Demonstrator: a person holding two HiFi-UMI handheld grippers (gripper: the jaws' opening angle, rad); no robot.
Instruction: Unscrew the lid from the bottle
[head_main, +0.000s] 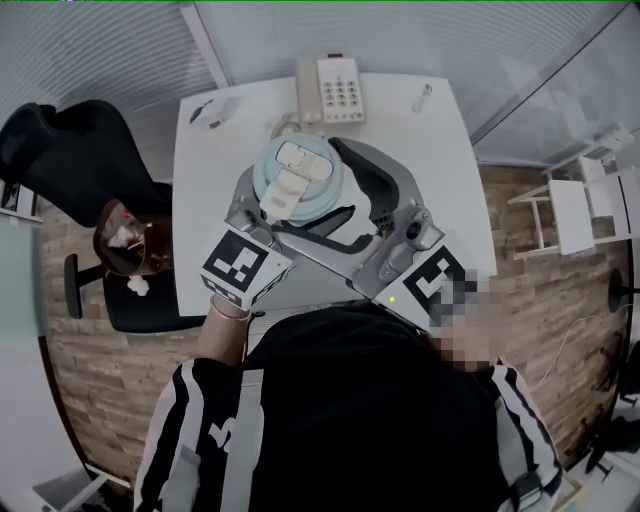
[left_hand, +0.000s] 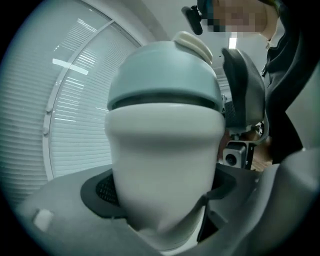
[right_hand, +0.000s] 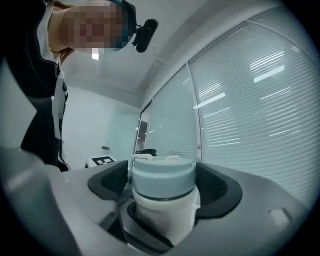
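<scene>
A white bottle (left_hand: 165, 165) with a pale blue lid (head_main: 295, 180) is held up over the white table (head_main: 440, 170). My left gripper (head_main: 265, 218) is shut on the bottle's body, and its pads (left_hand: 102, 190) press both sides below the lid (left_hand: 165, 80). My right gripper (head_main: 338, 195) reaches in from the right, its dark fingers (head_main: 375, 175) curving round the lid. In the right gripper view the lid (right_hand: 162, 177) sits between the pads (right_hand: 215, 187), with a thin gap on its left side. The right gripper (right_hand: 162, 186) is open round the lid.
A white desk phone (head_main: 335, 90) lies at the table's far edge, with a small pale object (head_main: 423, 97) to its right and dark items (head_main: 210, 110) to its left. A black office chair (head_main: 70, 150) and a brown bag (head_main: 130, 240) stand left of the table.
</scene>
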